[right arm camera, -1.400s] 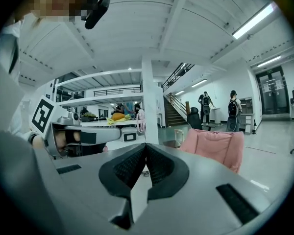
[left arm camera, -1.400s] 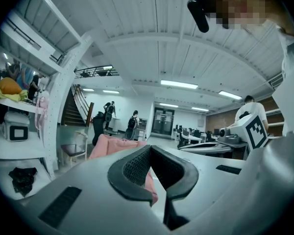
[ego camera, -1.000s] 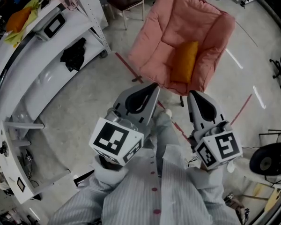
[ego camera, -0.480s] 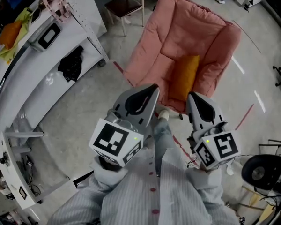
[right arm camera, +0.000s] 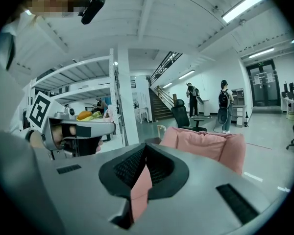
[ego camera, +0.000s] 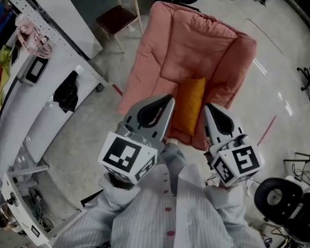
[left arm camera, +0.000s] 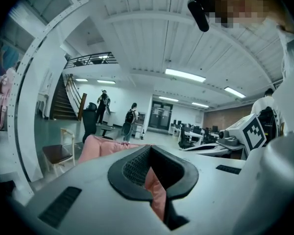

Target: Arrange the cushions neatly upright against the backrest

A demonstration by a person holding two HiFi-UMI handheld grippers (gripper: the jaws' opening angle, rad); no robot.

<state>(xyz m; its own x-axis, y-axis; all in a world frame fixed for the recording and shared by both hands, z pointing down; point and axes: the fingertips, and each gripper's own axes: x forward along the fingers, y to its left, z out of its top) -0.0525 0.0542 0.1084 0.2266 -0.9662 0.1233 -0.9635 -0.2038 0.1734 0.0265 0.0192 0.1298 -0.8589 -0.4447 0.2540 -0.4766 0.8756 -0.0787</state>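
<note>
A pink padded armchair [ego camera: 196, 50] stands on the floor ahead of me. An orange cushion [ego camera: 188, 107] lies lengthwise on its seat, its far end leaning at the foot of the backrest. My left gripper [ego camera: 167, 99] and right gripper [ego camera: 207, 108] are held in front of my chest, both shut and empty, their tips either side of the cushion's near end and above it. In the left gripper view the left gripper [left arm camera: 149, 153] points over the armchair's top edge [left arm camera: 100, 145]. Past the right gripper [right arm camera: 144, 151] in its own view, the armchair [right arm camera: 206, 143] shows too.
A white shelving rack [ego camera: 46, 102] runs along the left, with black cloth [ego camera: 67, 92] on it. A wooden chair [ego camera: 116, 17] stands behind the armchair's left side. A black office-chair base [ego camera: 271, 198] sits at the lower right. Red tape [ego camera: 266, 128] marks the floor. People [right arm camera: 224, 104] stand far off.
The armchair and orange cushion have come closer and lower in the head view, until the cushion's near end lies between the gripper tips. Both grippers stay shut in the same pose.
</note>
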